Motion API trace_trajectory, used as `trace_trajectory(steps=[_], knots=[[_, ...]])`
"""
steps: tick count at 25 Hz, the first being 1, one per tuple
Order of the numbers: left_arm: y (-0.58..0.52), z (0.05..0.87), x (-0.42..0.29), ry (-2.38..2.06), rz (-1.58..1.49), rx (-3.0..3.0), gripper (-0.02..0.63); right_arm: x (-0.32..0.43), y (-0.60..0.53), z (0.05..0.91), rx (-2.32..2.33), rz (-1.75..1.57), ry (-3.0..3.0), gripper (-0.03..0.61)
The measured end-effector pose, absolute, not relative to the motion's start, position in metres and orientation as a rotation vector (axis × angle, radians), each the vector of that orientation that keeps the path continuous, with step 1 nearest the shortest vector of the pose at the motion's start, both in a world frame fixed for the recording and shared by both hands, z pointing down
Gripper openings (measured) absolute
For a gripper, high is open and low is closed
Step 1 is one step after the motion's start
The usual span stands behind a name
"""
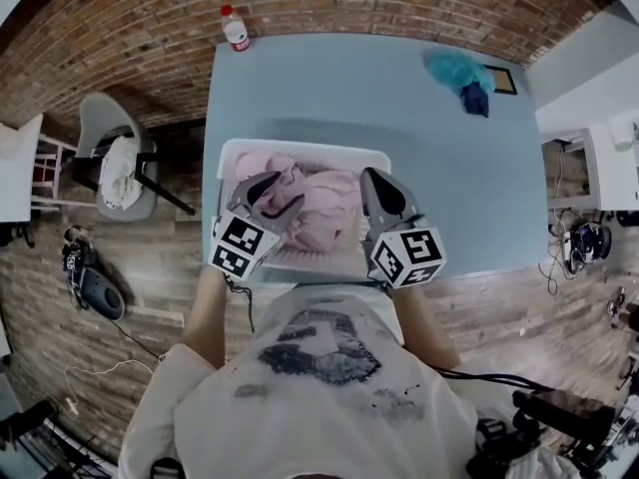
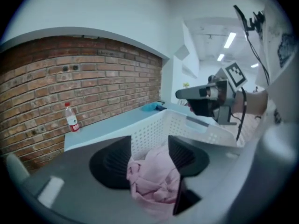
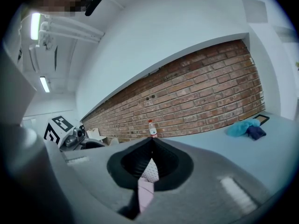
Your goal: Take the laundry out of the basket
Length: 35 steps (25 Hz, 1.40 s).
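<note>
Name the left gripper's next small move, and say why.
Probably close the left gripper on the pink laundry. Its jaws stand apart with that cloth bunched between them, inside the white basket, so nothing looks gripped yet.

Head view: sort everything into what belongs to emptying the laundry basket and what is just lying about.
Belongs to the job:
white laundry basket
pink laundry inside it
left gripper
right gripper

Just lying about:
water bottle
teal cloth
dark blue cloth beside it
chair on the floor
</note>
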<state>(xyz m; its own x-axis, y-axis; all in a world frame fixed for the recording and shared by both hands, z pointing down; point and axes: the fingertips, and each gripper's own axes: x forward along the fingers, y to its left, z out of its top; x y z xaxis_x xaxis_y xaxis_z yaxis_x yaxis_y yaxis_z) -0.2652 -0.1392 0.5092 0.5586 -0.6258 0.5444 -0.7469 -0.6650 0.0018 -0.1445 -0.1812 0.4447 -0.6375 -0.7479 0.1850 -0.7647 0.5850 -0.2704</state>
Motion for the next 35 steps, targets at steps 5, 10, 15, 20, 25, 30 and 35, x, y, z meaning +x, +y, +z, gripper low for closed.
trace_trajectory(steps=[5, 10, 15, 20, 25, 30, 35], knots=[[-0.132, 0.527, -0.243, -0.917, 0.865, 2.606, 0.327, -0.137, -0.182, 0.443, 1.35, 0.504, -2.743, -0.002], [-0.127, 0.541, -0.224, -0.73, 0.954, 2.648, 0.442, -0.129, -0.181, 0.445, 1.379, 0.516, -2.722, -0.002], [-0.112, 0.563, -0.204, -0.458, 1.024, 2.667, 0.511, -0.123, -0.18, 0.448, 1.405, 0.524, -2.706, -0.003], [-0.115, 0.585, -0.201, -0.356, 1.14, 2.624, 0.52, -0.117, -0.181, 0.446, 1.423, 0.524, -2.691, -0.002], [-0.119, 0.611, -0.201, -0.286, 1.236, 2.583, 0.52, -0.113, -0.181, 0.453, 1.448, 0.555, -2.671, -0.003], [-0.121, 0.629, -0.202, -0.251, 1.266, 2.529, 0.52, -0.111, -0.182, 0.457, 1.461, 0.559, -2.658, -0.002], [-0.122, 0.647, -0.207, -0.232, 1.316, 2.501, 0.52, -0.113, -0.182, 0.458, 1.466, 0.56, -2.65, -0.003]])
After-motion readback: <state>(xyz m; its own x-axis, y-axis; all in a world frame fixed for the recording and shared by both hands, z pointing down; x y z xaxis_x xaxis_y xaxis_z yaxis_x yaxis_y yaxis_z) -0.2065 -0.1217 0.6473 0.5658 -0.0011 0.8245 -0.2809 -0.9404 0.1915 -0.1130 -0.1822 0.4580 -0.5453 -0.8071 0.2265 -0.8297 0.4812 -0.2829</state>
